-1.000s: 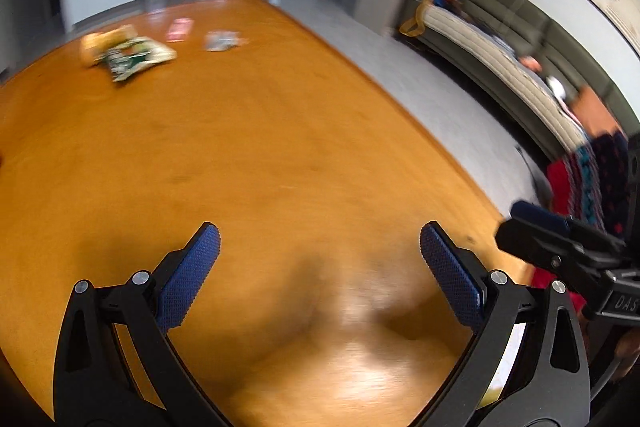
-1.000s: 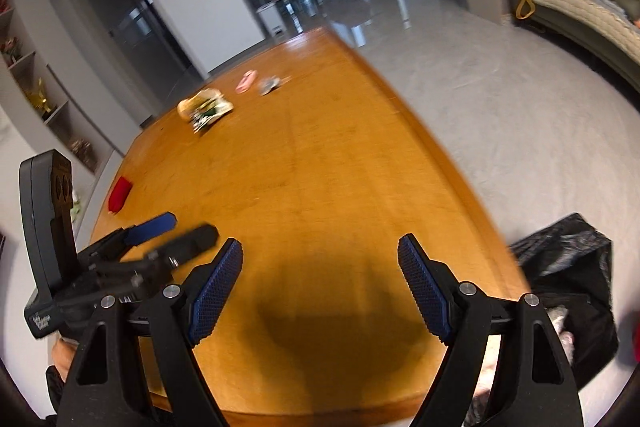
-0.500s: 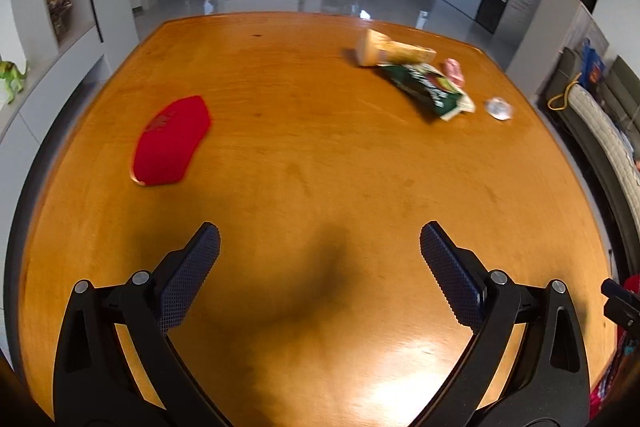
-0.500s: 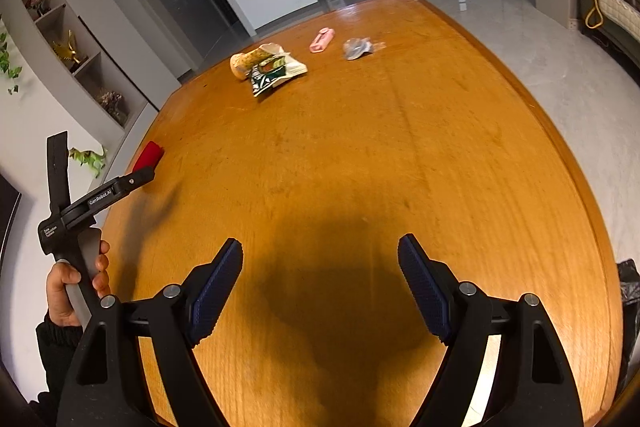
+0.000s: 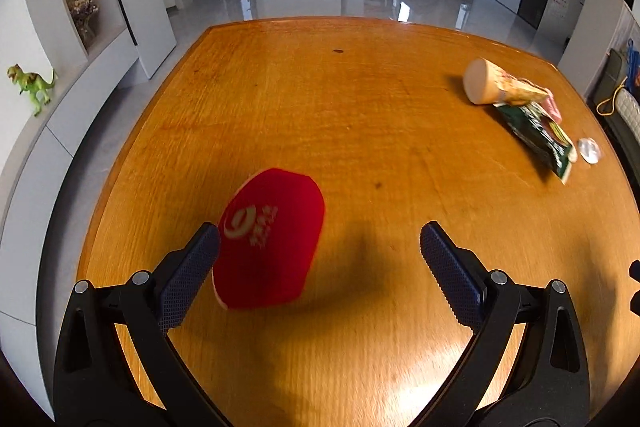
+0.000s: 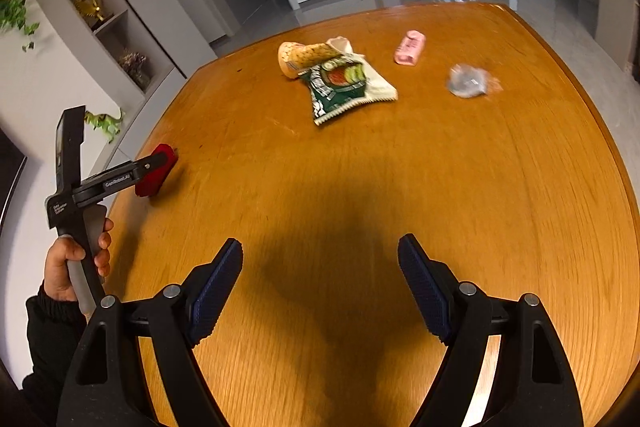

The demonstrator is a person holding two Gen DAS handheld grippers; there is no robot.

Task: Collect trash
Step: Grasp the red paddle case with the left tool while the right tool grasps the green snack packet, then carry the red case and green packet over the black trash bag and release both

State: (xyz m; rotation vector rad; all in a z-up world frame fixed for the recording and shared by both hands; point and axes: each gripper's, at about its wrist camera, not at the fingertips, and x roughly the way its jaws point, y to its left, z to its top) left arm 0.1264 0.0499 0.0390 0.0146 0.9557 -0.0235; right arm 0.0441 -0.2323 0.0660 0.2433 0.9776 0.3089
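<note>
A flat red packet (image 5: 272,239) lies on the wooden table (image 5: 360,99), just in front of my left gripper (image 5: 320,243). That gripper is open and nothing is held; the packet sits near its left finger. In the right wrist view the red packet (image 6: 158,169) is partly hidden behind a left finger (image 6: 120,177). My right gripper (image 6: 320,255) is open over bare wood. Farther off lie a green snack bag (image 6: 344,87), a tan cup-like wrapper (image 6: 308,57), a pink packet (image 6: 410,47) and a crumpled clear wrapper (image 6: 466,79).
A hand in a dark sleeve (image 6: 76,263) holds the left tool at the table's left edge. Wall shelves with a green toy dinosaur (image 5: 32,87) stand to the left. Glossy floor, chairs and an umbrella lie beyond the table's far end.
Both views swung left across the table. The red packet came up close in front of the left fingers. The sofa and the black bag left the views. Both grippers stayed open.
</note>
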